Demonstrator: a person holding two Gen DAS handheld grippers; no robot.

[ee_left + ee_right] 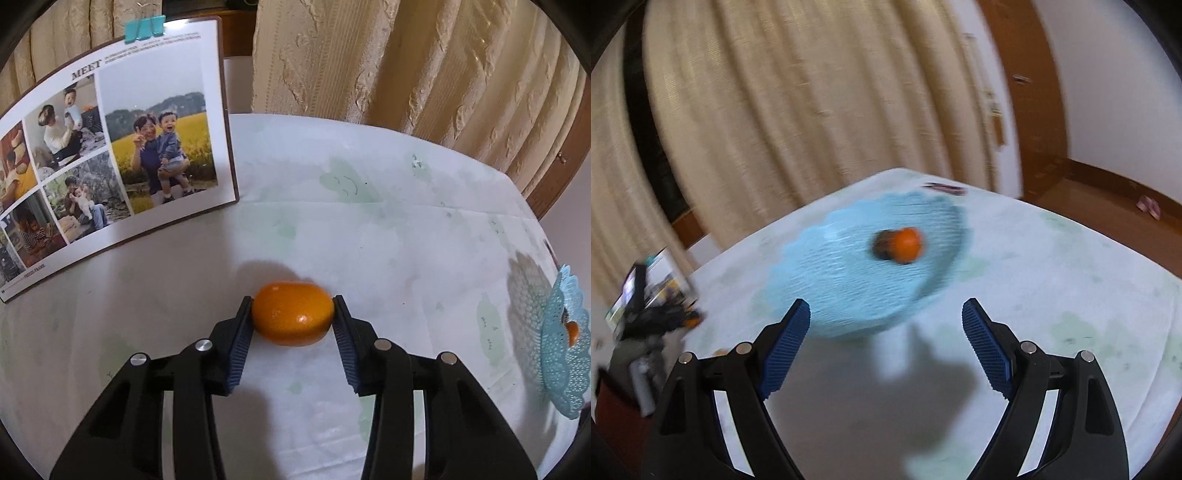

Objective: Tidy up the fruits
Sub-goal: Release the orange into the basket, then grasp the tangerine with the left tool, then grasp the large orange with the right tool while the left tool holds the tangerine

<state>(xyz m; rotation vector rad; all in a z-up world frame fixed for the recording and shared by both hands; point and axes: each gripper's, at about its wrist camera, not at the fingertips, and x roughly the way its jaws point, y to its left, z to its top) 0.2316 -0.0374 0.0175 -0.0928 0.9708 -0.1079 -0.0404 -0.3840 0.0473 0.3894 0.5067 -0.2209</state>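
Note:
An orange fruit (293,314) lies on the white tablecloth (369,229), and my left gripper (291,300) is shut on it, one blue pad pressing each end. A light-blue mesh basket (565,369) shows at the right edge of the left wrist view with another orange fruit (572,331) in it. In the blurred right wrist view the same basket (827,273) sits just past my right gripper (886,304). That gripper is open, with nothing between its fingers. The fruit (907,244) rests in the basket next to a dark patch.
A photo board (110,155) held by a teal clip (144,27) stands on the table at the left. Beige curtains (406,62) hang behind the table. A small dark object (943,189) lies beyond the basket. Brown wooden floor (1089,195) lies past the table's right edge.

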